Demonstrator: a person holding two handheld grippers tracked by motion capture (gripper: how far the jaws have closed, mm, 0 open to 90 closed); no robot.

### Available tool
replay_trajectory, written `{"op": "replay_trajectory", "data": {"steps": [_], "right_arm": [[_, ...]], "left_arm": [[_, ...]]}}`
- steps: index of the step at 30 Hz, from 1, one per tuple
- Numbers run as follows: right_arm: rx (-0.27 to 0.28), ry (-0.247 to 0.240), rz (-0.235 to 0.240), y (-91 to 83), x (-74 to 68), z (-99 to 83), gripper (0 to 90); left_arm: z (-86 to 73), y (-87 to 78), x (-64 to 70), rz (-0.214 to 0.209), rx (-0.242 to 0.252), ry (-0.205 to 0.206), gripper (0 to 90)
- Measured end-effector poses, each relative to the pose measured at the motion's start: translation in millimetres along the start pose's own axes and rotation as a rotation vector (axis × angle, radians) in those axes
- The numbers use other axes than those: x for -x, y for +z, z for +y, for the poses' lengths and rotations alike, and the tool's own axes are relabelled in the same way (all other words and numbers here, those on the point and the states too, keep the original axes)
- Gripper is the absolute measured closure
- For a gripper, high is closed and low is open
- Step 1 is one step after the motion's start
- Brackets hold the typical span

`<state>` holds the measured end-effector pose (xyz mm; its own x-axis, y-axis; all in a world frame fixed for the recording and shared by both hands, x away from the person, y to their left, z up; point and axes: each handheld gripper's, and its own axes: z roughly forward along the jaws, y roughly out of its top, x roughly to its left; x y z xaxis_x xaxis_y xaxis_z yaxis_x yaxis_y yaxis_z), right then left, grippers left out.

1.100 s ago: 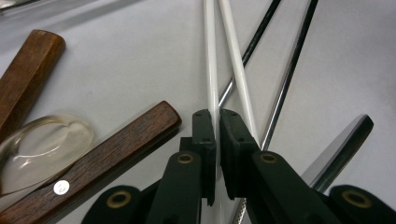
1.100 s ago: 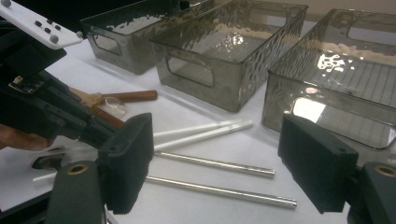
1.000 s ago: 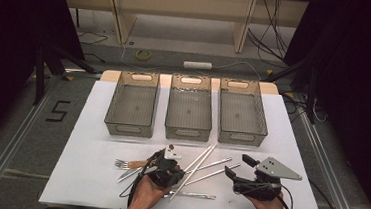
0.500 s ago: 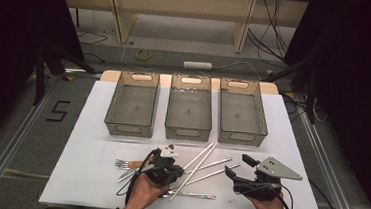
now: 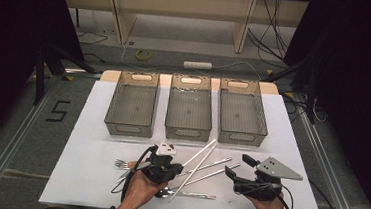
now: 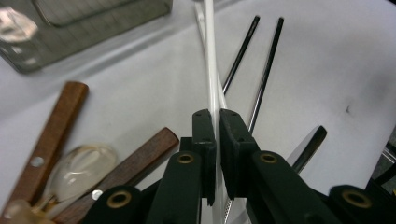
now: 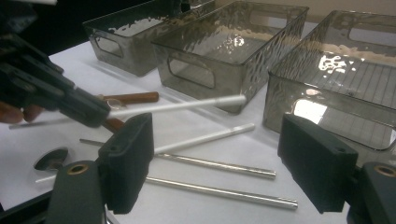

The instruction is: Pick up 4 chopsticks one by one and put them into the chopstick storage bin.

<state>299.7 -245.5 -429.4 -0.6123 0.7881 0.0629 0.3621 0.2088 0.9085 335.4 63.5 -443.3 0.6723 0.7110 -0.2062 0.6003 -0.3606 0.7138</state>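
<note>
White plastic chopstick (image 6: 211, 70) sits between the matte black jaws of the left gripper (image 6: 217, 122). Two shiny silver metal chopsticks (image 7: 219, 178) gleam on the plain white tabletop (image 5: 296, 143). Reddish-brown wooden handles (image 6: 56, 135) lie nearby. Three smoky grey translucent bins (image 5: 188, 112), hammered ripple texture, gridded floors. Right gripper (image 7: 219, 161): black too.

A: The thin white plastic chopstick (image 6: 211, 56) is looking smooth and glossy between matt black plastic jaws; the brown wooden handles (image 6: 51, 135) at lower left are showing a dull grain.

B: The polished metal chopsticks (image 7: 219, 179) are shining, and the smoky translucent plastic bins (image 7: 219, 51) are glinting.
</note>
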Motion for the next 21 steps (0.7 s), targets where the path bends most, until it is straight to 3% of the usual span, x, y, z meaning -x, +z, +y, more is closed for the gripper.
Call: {"op": "replay_trajectory", "data": {"steps": [12,21], "right_arm": [[0.012,0.002,0.004,-0.7,-0.4,0.1,27.6],[0.011,0.007,0.007,-0.3,0.5,-0.2,27.6]], "left_arm": [[13.9,-36.8,-21.2,0.018,0.103,-0.011,84.6],[20.5,-49.5,-38.5,0.032,0.125,-0.029,84.7]]}}
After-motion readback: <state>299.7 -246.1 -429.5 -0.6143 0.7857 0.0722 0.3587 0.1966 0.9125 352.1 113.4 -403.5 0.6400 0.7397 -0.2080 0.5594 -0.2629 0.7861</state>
